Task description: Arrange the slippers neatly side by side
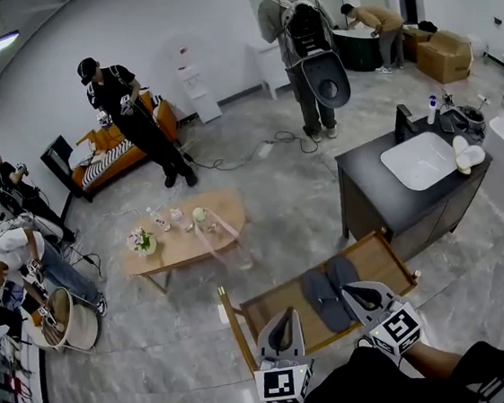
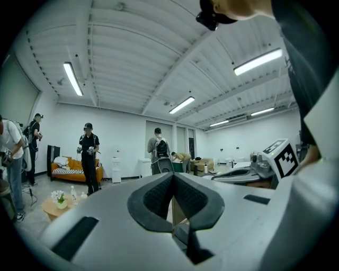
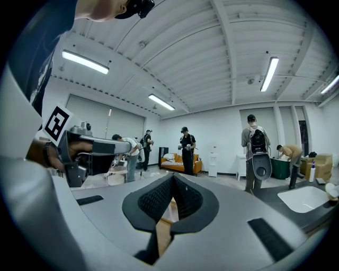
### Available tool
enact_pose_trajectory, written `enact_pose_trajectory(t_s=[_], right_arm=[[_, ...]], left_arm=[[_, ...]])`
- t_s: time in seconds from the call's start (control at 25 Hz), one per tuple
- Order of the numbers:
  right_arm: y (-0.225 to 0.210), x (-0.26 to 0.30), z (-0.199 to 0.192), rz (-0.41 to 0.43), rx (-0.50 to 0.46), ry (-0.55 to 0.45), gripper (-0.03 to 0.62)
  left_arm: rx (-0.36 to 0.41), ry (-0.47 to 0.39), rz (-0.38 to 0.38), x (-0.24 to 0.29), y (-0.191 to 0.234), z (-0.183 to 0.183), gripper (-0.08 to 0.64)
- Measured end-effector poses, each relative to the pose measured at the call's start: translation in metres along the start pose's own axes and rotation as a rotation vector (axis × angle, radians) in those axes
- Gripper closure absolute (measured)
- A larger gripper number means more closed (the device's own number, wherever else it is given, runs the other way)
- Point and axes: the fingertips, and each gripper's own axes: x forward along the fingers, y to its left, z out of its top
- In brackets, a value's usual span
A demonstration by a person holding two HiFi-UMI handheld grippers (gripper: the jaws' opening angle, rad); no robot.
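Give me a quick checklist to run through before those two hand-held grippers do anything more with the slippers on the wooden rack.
1. Slippers lie side by side on the wooden rack: ok.
2. Their near ends line up: cannot tell; the right gripper overlaps one end in the head view.
3. Left gripper carries nothing: ok, jaws shut with nothing between them.
4. Right gripper carries nothing: ok, jaws shut with nothing between them.
5. Grippers off the slippers: ok; both gripper views look out over the room, with no slipper at the jaws.
6. Other people keep away: ok, all stand farther off.
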Motion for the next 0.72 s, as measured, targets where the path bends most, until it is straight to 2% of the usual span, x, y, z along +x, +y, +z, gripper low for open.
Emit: enact_pose_trajectory(t_s=[0.16,0.48,0.72], right_arm=[[0.003,-0.003,0.000,-0.002,-0.007,0.001,0.594],[0.017,-0.005,0.002,0.017,-0.020,0.011,0.594],[0.034,-0.007,-0.005,0.050,-0.038,0.029,0.595]], left_arm=[[0.030,-0.006,0.023,-0.008,0.002,-0.002,0.557],[-0.023,-0.008,0.067,-0.027,0.009,-0.011,0.557],[-0.014,-0.006,0.071,-0.033,0.010,-0.018,0.557]])
